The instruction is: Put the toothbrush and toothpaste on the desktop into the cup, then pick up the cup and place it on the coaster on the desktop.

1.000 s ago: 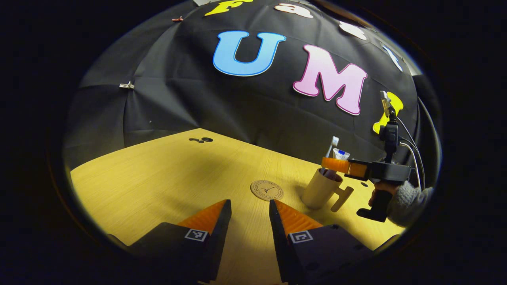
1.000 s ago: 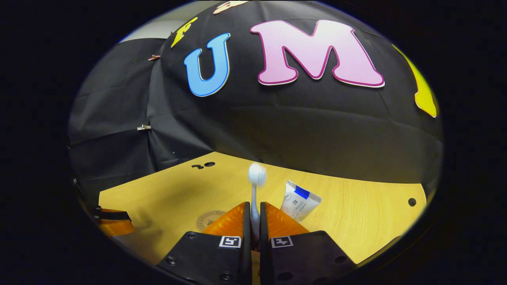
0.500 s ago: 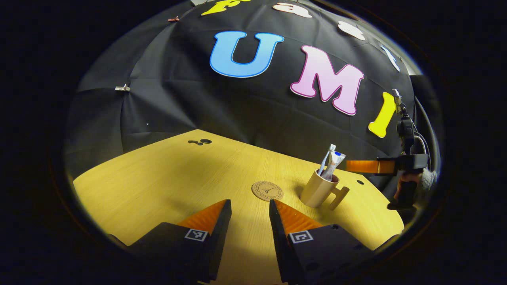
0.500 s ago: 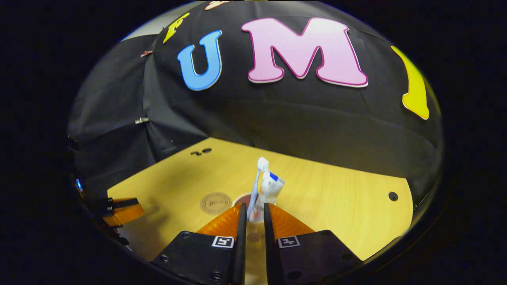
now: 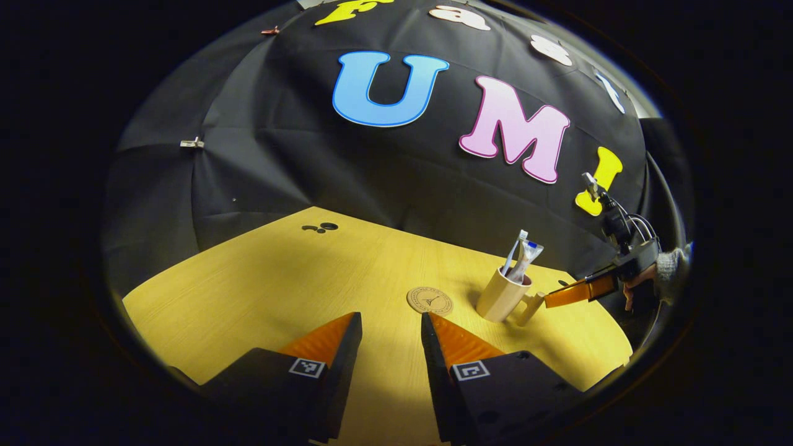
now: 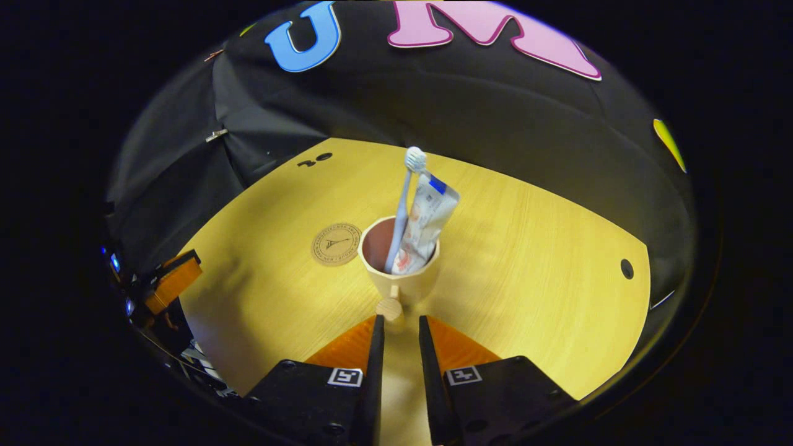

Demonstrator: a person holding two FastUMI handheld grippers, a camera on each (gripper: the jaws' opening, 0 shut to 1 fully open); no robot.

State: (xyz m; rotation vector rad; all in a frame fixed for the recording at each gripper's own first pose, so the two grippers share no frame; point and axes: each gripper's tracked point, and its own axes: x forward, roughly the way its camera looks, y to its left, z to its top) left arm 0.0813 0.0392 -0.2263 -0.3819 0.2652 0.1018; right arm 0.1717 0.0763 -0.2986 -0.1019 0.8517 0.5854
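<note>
We see the toothbrush (image 6: 403,210) standing free in the cup (image 6: 401,272) at the middle of the right gripper view, beside the toothpaste (image 6: 427,223); a second ago our right tool (image 6: 397,331) was clamped on it. Now that tool has let go and dropped low, its narrow gap empty and lined up just short of the cup's handle (image 6: 389,308). So both items are in, and we judge the lift comes next. The coaster (image 6: 336,244) waits just left of the cup on the worktop (image 6: 545,279). Our left tool (image 5: 390,334) hangs open, holding nothing, at the bottom of its view.
</note>
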